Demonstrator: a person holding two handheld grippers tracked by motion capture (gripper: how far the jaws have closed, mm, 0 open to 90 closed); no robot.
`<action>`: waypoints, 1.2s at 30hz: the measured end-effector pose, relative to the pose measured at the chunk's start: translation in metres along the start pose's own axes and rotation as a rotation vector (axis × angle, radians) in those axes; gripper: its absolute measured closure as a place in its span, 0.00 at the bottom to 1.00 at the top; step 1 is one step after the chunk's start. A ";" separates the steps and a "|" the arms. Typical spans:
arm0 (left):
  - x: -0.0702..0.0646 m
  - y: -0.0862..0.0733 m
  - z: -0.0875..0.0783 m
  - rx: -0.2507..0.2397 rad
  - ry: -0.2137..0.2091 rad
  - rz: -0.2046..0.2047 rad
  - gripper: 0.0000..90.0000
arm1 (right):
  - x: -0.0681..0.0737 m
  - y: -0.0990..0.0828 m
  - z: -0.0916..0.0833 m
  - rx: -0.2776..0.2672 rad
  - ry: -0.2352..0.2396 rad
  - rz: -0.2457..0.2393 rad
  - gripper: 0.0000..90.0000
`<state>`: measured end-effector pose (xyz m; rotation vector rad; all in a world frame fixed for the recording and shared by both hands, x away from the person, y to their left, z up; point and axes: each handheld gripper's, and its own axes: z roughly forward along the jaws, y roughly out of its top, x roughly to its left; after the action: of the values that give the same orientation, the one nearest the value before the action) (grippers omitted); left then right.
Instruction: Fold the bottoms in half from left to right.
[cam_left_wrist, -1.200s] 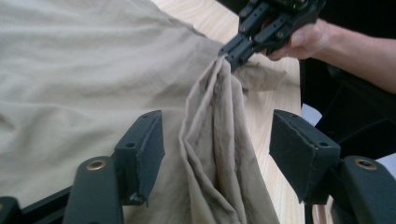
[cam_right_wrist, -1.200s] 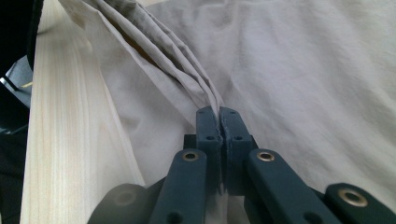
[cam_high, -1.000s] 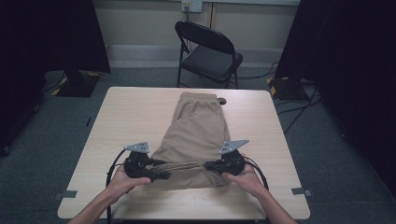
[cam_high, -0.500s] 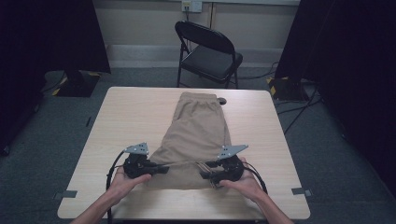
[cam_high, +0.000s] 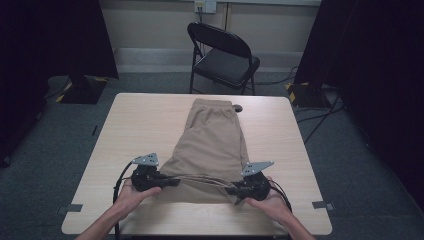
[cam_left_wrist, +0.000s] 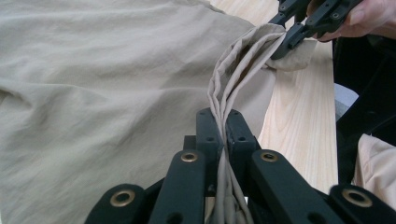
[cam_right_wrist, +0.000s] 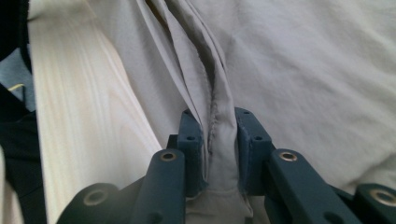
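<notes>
Tan shorts (cam_high: 212, 145) lie flat on the wooden table (cam_high: 145, 115), waistband at the far end. Their near hem is bunched into a taut ridge between my two grippers. My left gripper (cam_high: 172, 182) pinches the hem's left end; its jaws have just been closing, and its own view shows folded cloth (cam_left_wrist: 224, 93) squeezed in the left gripper (cam_left_wrist: 218, 116). My right gripper (cam_high: 231, 190) has just been closing too. It grips the right end, with fabric (cam_right_wrist: 210, 70) pressed in the right gripper (cam_right_wrist: 219, 116). Across the hem, the left gripper view shows the right gripper (cam_left_wrist: 285, 37).
A black folding chair (cam_high: 225, 55) stands beyond the table's far edge. A small dark object (cam_high: 238, 108) lies by the waistband. Bare wood lies to both sides of the shorts. The near table edge is just under my hands.
The right gripper has shifted a little left and toward the near edge and taken a new hold on the hem. The left hand has stayed put, with its jaws now tight on the cloth.
</notes>
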<state>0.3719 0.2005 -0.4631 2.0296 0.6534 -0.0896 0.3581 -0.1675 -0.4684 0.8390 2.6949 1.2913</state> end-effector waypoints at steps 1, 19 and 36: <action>0.000 0.000 0.000 0.006 0.009 0.001 0.94 | -0.001 -0.001 -0.001 0.002 0.001 0.001 0.81; 0.012 -0.011 -0.022 -0.060 0.052 -0.068 0.90 | -0.006 -0.002 -0.011 -0.041 0.043 0.025 0.98; 0.000 0.000 -0.024 -0.105 0.037 -0.048 0.95 | -0.012 0.010 -0.032 -0.124 0.023 0.022 0.98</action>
<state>0.3669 0.2207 -0.4503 1.9187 0.7156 -0.0454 0.3642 -0.1909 -0.4427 0.8474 2.5977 1.4636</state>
